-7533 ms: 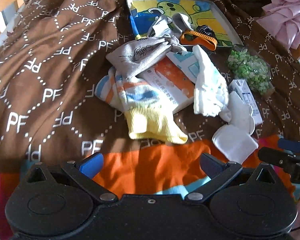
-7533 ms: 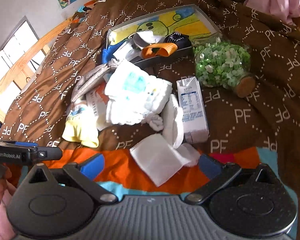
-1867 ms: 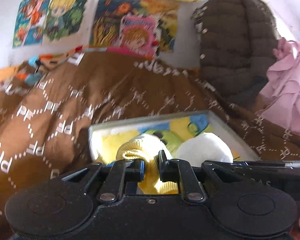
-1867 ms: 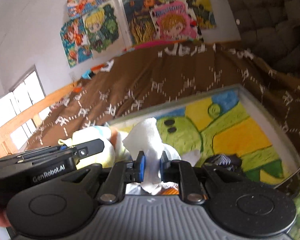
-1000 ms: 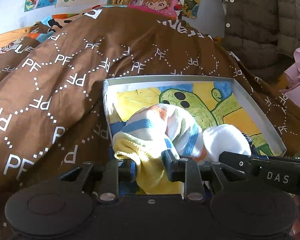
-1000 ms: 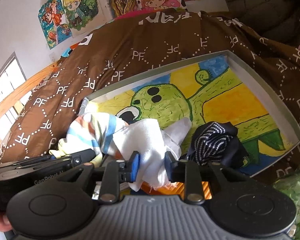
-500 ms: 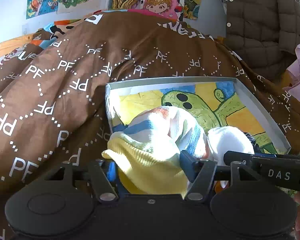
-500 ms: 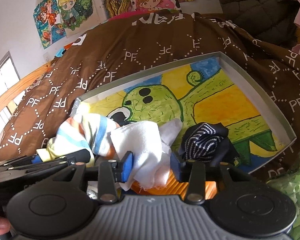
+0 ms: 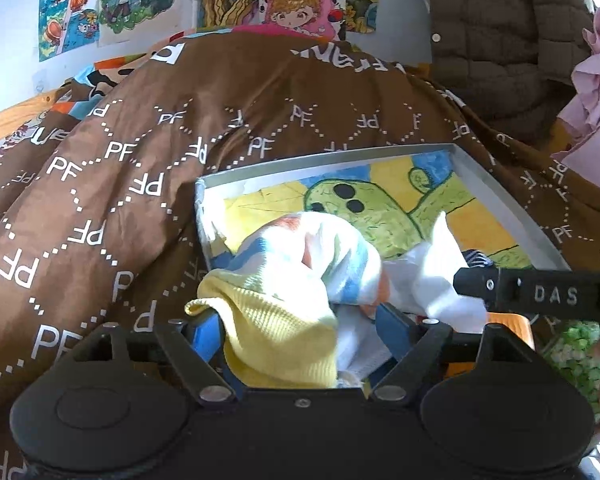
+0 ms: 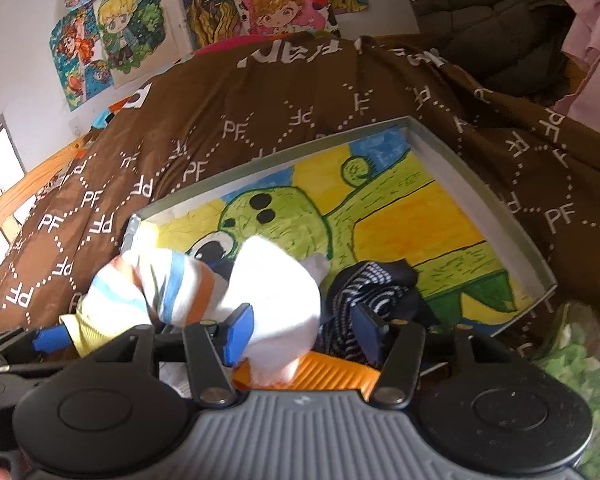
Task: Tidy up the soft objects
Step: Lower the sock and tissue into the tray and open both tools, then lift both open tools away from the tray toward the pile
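A shallow grey tray (image 9: 324, 160) (image 10: 460, 168) with a green cartoon picture lies on the brown duvet. A striped sock with a yellow cuff (image 9: 284, 304) (image 10: 160, 292) rests at its near left corner, between the jaws of my left gripper (image 9: 298, 326). Those jaws are opening and the blue pads stand off the sock. A white cloth (image 10: 276, 292) (image 9: 432, 272) lies beside the sock, between the jaws of my right gripper (image 10: 302, 334), which are opening too. The cloth slumps loose between them. A dark striped sock (image 10: 374, 288) lies in the tray to the right.
A ribbed orange item (image 10: 332, 372) sits at the tray's near edge, a jar of green bits (image 9: 576, 344) to its right. The brown PF duvet (image 9: 140, 184) rises behind. A quilted jacket (image 9: 500, 20) and pink fabric (image 9: 596, 80) are at the back right.
Both grippers' jaws have spread apart over the last second. The striped sock and the white cloth, pinched before, now sag free onto the tray. Both hands barely shifted.
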`<state>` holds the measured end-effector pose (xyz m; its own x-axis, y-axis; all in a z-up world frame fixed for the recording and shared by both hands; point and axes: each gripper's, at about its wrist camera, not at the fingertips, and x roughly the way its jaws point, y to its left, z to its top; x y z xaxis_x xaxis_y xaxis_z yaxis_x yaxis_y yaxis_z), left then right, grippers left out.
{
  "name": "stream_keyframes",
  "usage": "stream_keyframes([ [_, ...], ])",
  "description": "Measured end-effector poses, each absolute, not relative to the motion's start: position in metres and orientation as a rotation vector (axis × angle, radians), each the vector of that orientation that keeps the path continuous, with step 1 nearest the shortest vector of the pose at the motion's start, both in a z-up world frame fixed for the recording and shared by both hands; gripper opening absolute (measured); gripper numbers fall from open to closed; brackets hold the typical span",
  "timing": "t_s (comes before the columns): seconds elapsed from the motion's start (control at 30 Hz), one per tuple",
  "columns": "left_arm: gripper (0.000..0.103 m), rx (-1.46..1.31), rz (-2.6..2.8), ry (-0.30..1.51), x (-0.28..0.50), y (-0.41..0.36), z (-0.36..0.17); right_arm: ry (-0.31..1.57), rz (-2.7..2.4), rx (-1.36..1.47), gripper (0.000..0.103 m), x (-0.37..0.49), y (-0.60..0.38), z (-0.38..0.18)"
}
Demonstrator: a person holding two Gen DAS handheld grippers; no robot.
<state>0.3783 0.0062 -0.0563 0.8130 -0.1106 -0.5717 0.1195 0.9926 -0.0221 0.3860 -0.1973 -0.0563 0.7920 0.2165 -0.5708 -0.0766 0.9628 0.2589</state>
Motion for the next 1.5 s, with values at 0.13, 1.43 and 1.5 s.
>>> stream_keyframes([
  [0.13, 0.081, 0.023, -0.122, 0.605, 0.368, 0.001, -0.049, 0.638, 0.147, 0.246, 0.066, 0.383, -0.206, -0.048],
  [1.43, 0.102, -0.105, -0.077, 0.257, 0.109, -0.001, 0.063, 0.253, 0.075, -0.015, 0.103, 0.116, -0.225, 0.066],
  [1.5, 0.102, -0.094, -0.075, 0.267, 0.099, 0.0, 0.061, 0.238, 0.073, -0.03, 0.103, 0.103, -0.225, 0.063],
])
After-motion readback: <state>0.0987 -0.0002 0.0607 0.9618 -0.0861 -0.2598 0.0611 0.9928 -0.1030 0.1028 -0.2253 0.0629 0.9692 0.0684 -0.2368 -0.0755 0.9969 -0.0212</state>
